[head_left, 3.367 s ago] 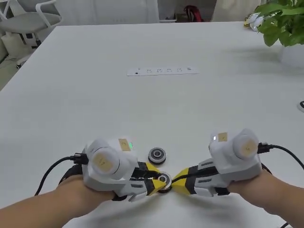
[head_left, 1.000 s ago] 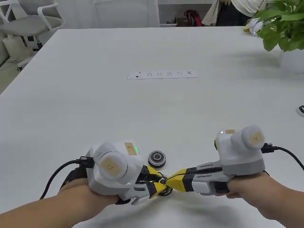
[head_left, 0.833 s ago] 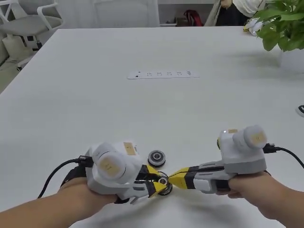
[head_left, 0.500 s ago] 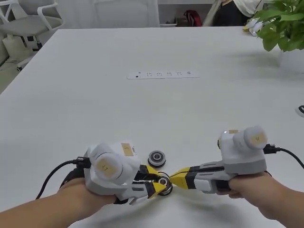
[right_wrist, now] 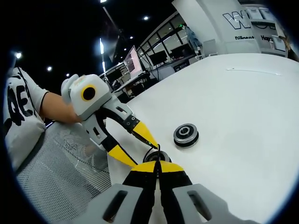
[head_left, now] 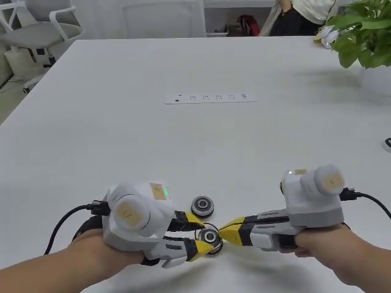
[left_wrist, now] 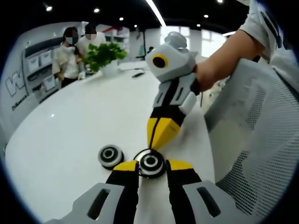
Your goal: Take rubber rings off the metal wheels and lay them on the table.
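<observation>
Clamping one wheel (head_left: 211, 235), left gripper (left_wrist: 150, 166), right gripper (right_wrist: 159, 164), second wheel (head_left: 202, 206) beside.

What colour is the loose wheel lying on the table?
Loose wheel: silvery metal, black rubber rim; clearest in right gripper view.

Head looks down; gripper views (apparently close) face oppositely, sharing wheel (left_wrist: 151, 164).

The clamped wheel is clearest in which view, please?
The left gripper view: the wheel faces the camera, large and central. The head view shows it small; the right gripper view's own jaws partly hide it.
</observation>
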